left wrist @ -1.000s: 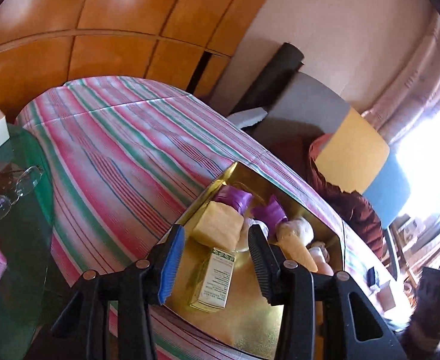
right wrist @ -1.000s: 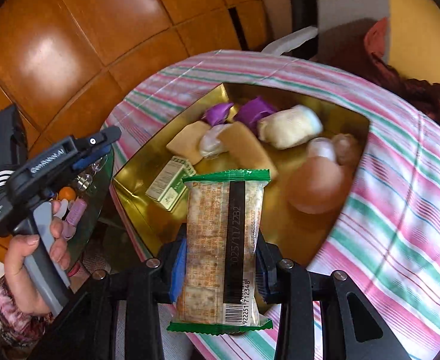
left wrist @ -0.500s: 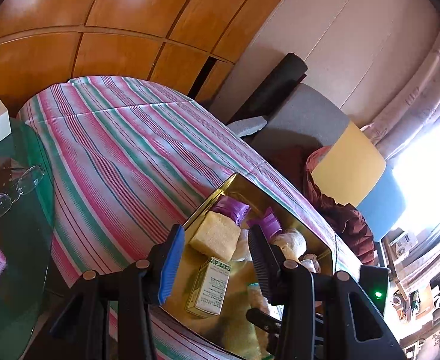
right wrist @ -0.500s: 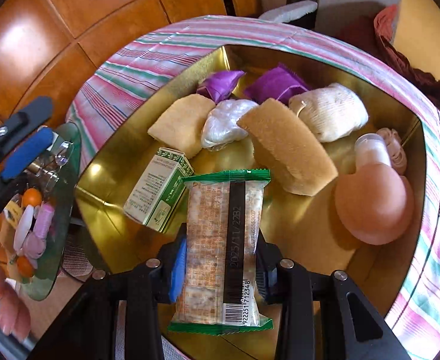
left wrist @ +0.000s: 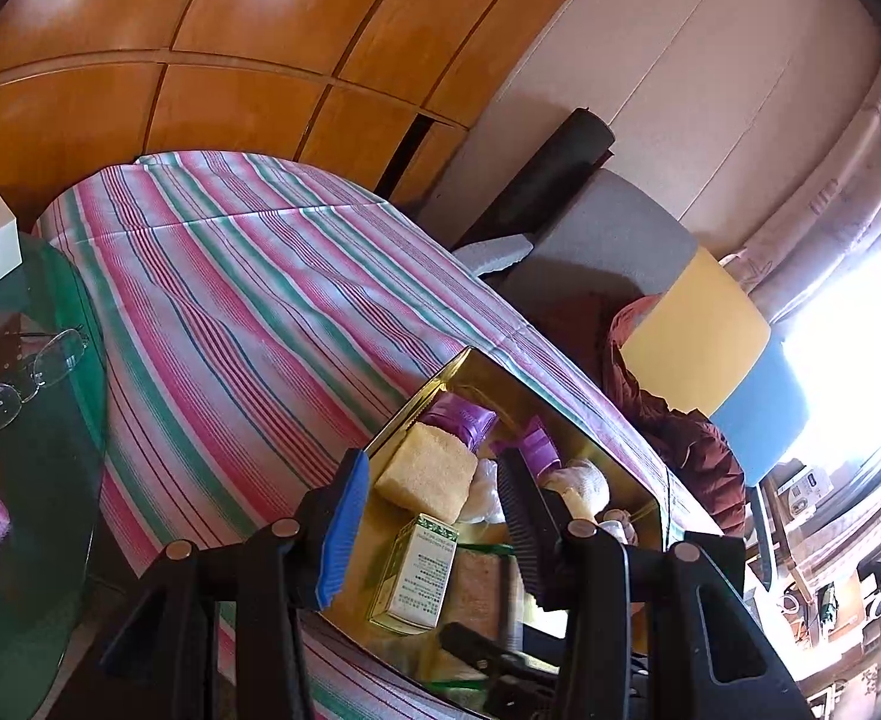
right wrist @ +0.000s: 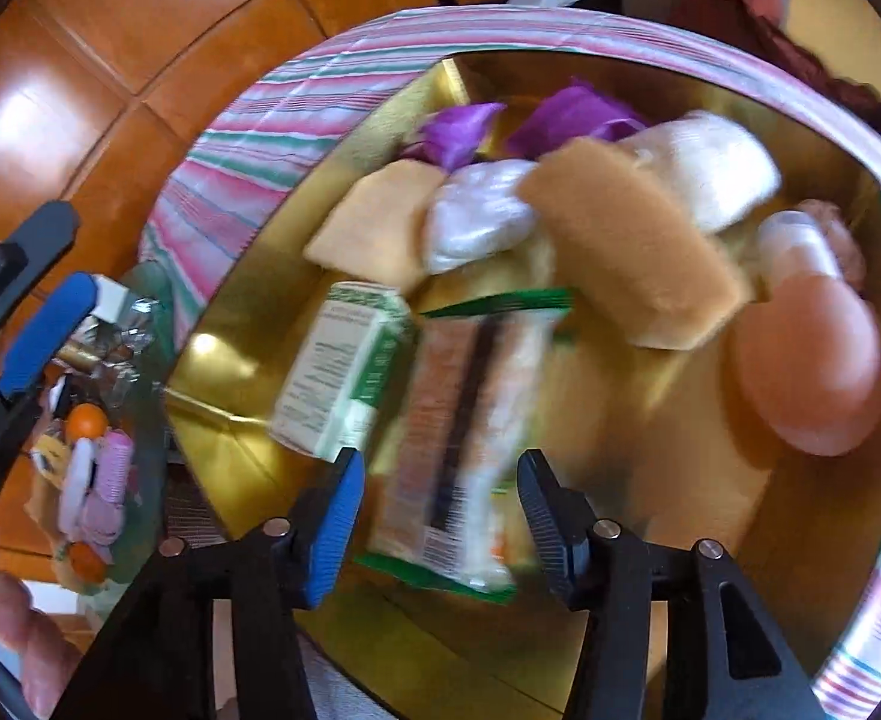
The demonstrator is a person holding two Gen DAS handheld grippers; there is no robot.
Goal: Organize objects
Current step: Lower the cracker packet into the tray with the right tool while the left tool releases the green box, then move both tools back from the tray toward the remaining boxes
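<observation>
The right gripper has its jaws wide apart. The cracker pack lies blurry between them in the gold tray. The left gripper jaws are apart too, holding nothing.

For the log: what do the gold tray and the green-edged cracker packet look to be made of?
Gold tray: probably polished metal or foil-faced card, since its walls mirror the contents and throw bright glare.
Green-edged cracker packet: thin glossy plastic film with crimped ends and a printed barcode, the crackers showing through; motion blur hides finer detail.
</observation>
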